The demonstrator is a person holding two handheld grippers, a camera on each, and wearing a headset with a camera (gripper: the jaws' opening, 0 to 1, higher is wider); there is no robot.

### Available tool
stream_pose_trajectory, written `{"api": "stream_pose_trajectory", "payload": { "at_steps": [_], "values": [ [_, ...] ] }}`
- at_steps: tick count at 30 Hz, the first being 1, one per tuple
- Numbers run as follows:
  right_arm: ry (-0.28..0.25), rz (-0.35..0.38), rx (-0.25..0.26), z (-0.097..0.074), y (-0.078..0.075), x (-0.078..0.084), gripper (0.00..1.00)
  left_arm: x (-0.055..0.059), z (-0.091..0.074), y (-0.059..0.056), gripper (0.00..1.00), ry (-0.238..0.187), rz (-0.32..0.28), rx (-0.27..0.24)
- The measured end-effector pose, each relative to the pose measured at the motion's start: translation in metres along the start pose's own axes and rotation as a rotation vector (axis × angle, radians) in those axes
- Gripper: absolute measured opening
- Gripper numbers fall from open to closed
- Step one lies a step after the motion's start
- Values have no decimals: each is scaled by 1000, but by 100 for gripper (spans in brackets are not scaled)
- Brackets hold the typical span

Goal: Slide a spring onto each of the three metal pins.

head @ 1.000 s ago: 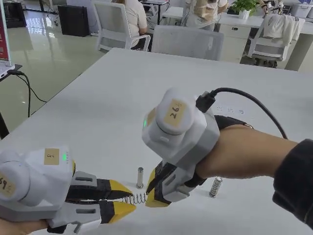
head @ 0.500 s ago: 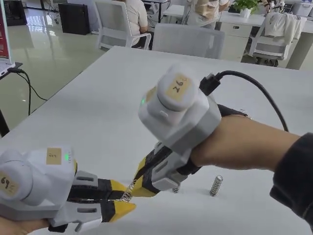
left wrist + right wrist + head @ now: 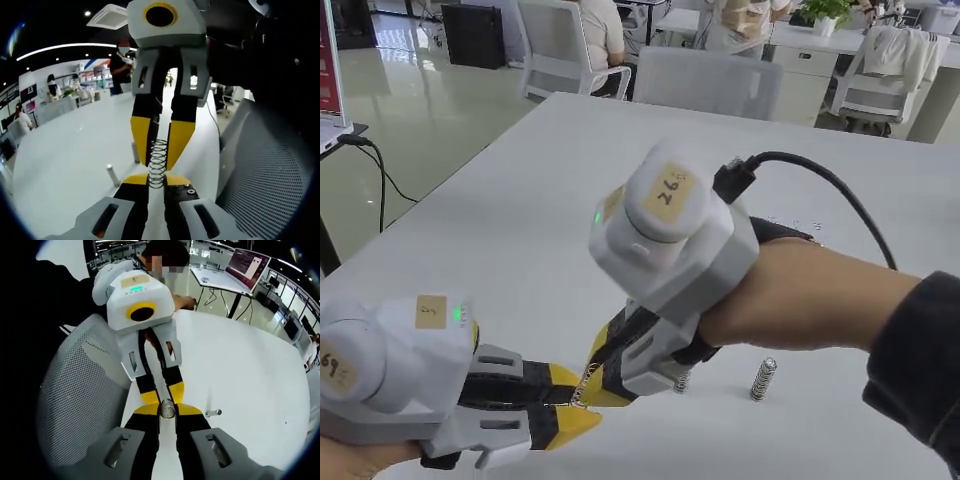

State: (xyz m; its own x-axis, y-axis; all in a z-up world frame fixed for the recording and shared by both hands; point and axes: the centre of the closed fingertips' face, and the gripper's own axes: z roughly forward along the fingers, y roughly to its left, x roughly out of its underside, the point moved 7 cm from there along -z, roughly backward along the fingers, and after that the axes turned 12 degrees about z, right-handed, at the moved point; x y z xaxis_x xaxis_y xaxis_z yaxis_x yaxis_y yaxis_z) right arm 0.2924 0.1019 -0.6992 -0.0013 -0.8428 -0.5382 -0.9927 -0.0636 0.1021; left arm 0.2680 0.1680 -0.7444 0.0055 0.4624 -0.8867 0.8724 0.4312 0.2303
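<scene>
A small steel spring (image 3: pixel 585 385) is stretched between the two grippers, low over the white table (image 3: pixel 520 220). My left gripper (image 3: pixel 570 402) comes in from the bottom left, shut on one end of it. My right gripper (image 3: pixel 603 372) reaches down from the right and pinches the other end. In the left gripper view the spring (image 3: pixel 158 163) runs from my own jaws (image 3: pixel 157 181) up into the right gripper's yellow fingers (image 3: pixel 141 136), and two upright metal pins (image 3: pixel 112 175) (image 3: pixel 135 152) stand on the table to the left. In the right gripper view I see the spring (image 3: pixel 168 410) end-on.
A spring (image 3: pixel 761 378) stands upright on the table right of the grippers, and another coil (image 3: pixel 680 381) peeks out beside the right gripper. A black cable (image 3: pixel 830 200) arcs over the right forearm. Chairs (image 3: pixel 705 85) and seated people are beyond the table's far edge.
The right gripper has shifted left and closer to the left gripper, now covering the bare pin that stood between them. The spring stays held between both tips. The left gripper barely moved.
</scene>
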Motion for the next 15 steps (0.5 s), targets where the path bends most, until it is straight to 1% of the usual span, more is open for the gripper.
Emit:
{"api": "stream_pose_trajectory", "payload": {
  "at_steps": [2, 3, 6, 9, 14, 15],
  "values": [
    [6, -5, 1, 2, 0, 0, 9, -2, 0, 0, 3, -9, -1, -1],
    [7, -4, -1, 2, 0, 0, 9, -2, -1, -1, 3, 1, 3, 4],
    [9, 6, -6, 1, -1, -1, 8, -3, 0, -1, 3, -5, 10, 0],
    [7, 8, 0, 1, -1, -1, 8, -2, 1, 1, 3, -18, -8, -5],
    [12, 16, -1, 3, -3, 0, 8, 0, 2, 1, 3, -16, -17, -9],
    [13, 17, 4, 2, -3, 0, 8, 0, 2, 1, 5, -19, -21, -11]
  ]
}}
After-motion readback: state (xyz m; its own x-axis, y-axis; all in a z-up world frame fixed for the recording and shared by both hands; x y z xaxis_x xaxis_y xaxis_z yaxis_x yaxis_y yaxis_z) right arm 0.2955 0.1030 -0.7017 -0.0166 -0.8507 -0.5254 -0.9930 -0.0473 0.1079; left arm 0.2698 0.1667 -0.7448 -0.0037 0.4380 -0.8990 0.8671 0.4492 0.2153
